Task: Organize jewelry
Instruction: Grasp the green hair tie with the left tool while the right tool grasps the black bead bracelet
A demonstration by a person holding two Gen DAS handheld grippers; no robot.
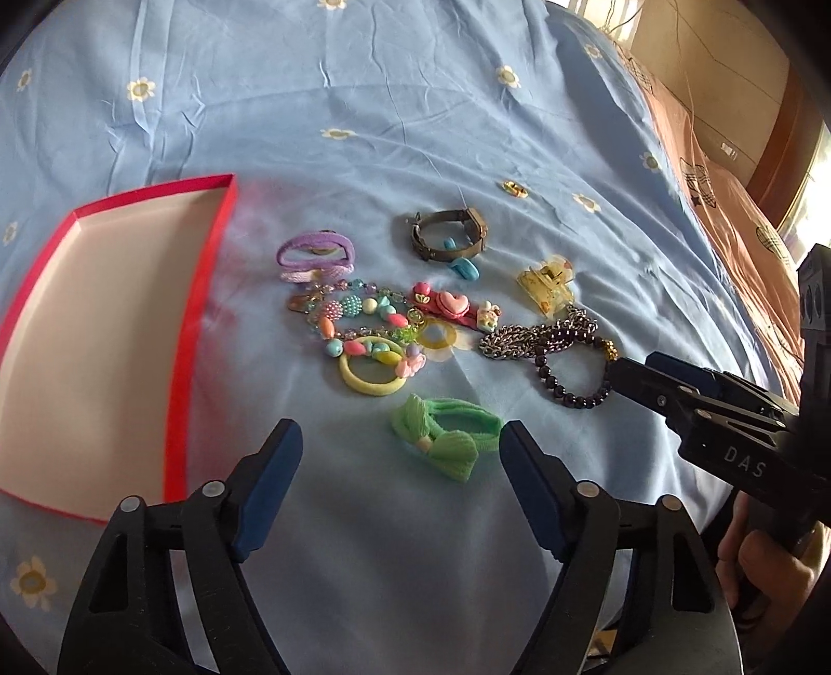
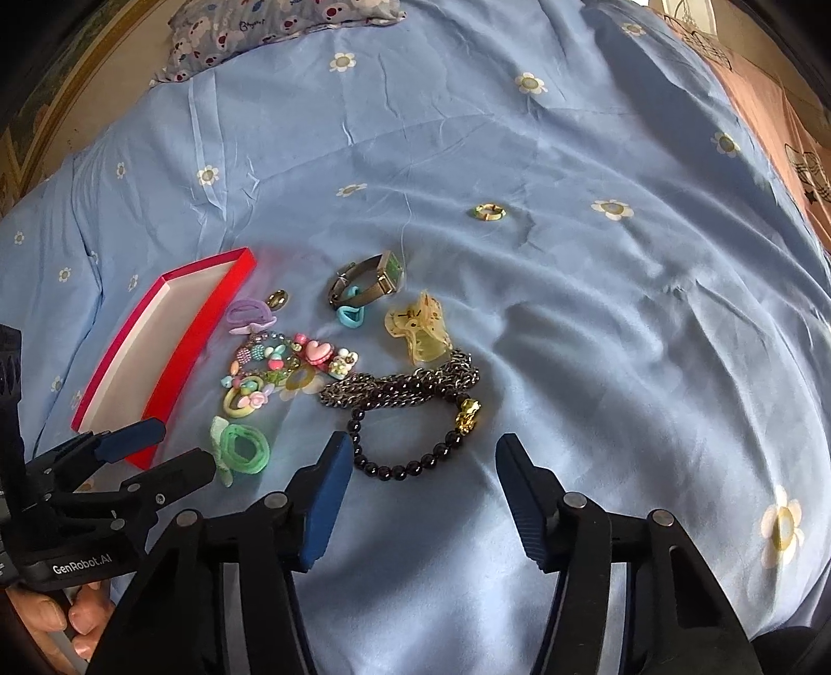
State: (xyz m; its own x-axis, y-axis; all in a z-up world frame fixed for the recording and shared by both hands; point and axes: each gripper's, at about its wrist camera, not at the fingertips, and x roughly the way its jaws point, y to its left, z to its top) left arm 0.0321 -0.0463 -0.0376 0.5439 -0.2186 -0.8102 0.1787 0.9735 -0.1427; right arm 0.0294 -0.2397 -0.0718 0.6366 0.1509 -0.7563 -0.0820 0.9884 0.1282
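Note:
A pile of jewelry lies on the blue bedsheet. A green bow hair tie (image 1: 447, 433) lies just ahead of my open, empty left gripper (image 1: 400, 451). A dark bead bracelet (image 2: 415, 451) with a gold charm lies just ahead of my open, empty right gripper (image 2: 420, 459). Behind are a silver chain (image 2: 400, 387), a yellow hair claw (image 2: 419, 327), a watch (image 1: 451, 233), colourful bead bracelets (image 1: 358, 322), a yellow hair ring (image 1: 371, 371), a purple hair tie (image 1: 316, 255) and a small gold ring (image 2: 489, 212). An empty red box (image 1: 208, 291) with a white inside lies at the left.
The right gripper (image 1: 618, 371) shows in the left wrist view at the right, its tip at the bead bracelet. A patterned pillow (image 2: 285, 21) lies at the far end of the bed. A pink blanket (image 1: 727, 218) runs along the right side.

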